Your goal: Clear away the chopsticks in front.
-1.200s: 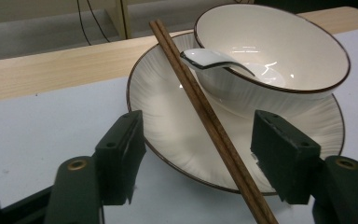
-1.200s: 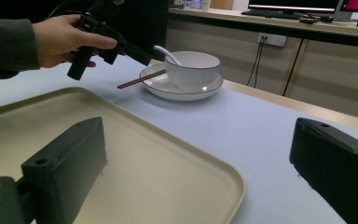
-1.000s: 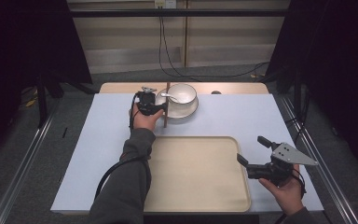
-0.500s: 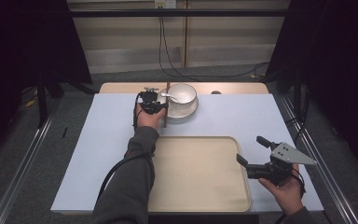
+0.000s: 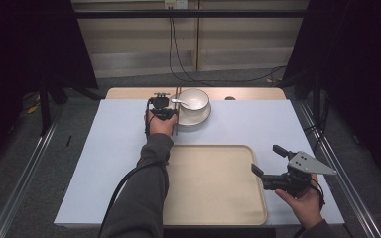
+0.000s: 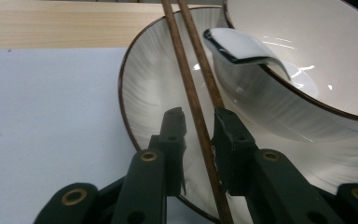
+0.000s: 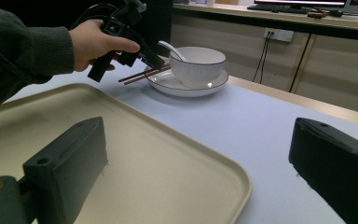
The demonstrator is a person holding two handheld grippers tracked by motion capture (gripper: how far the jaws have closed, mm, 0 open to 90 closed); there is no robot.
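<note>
A pair of brown chopsticks (image 5: pixel 176 113) lies with its far end on the rim of a white plate (image 5: pixel 201 119). On that plate stands a white bowl (image 5: pixel 194 99) with a white spoon (image 5: pixel 178 102) in it. My left gripper (image 6: pixel 199 119) is down at the plate's left edge, open by a narrow gap. One chopstick (image 6: pixel 193 93) runs between its jaws, and the other slips behind the right-hand jaw. My right gripper (image 5: pixel 267 158) is held wide open above the right edge of the beige tray (image 5: pixel 213 198), with nothing between its jaws.
A pale blue mat (image 5: pixel 104 163) covers the table, and a wooden strip (image 5: pixel 129 93) runs along the far edge. Black cables (image 5: pixel 124 183) trail from the left gripper along the sleeve. The right gripper view shows the tray's near corner (image 7: pixel 223 186) between its own jaws.
My left hand has shifted slightly right toward the plate, settling its jaws around the chopsticks. The right gripper has stayed in place.
</note>
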